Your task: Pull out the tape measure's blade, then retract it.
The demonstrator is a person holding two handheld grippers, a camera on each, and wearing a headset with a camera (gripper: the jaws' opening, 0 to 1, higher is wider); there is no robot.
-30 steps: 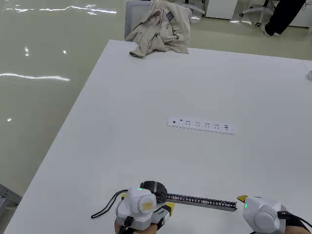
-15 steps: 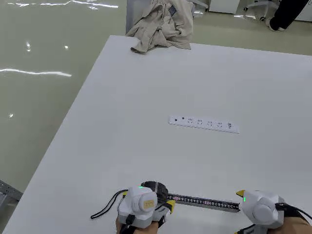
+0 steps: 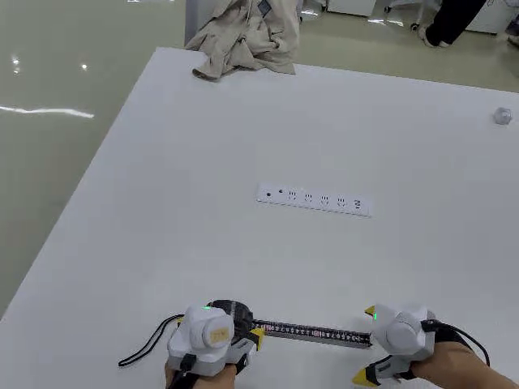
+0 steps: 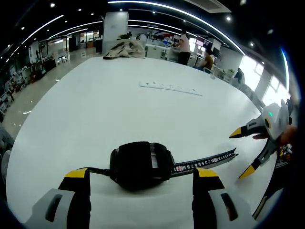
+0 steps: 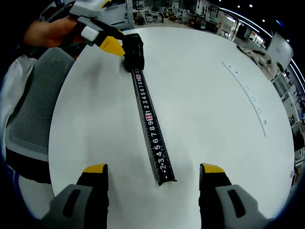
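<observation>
Head view, rounded tape measure, flat blade

tape measure black | blade black, white numerals, red marks | table white | cloth beige

The white table carries a power strip, a crumpled beige garment well beyond it at the far edge, and, on the strip's near side, a black tape measure with its blade lying extended
</observation>
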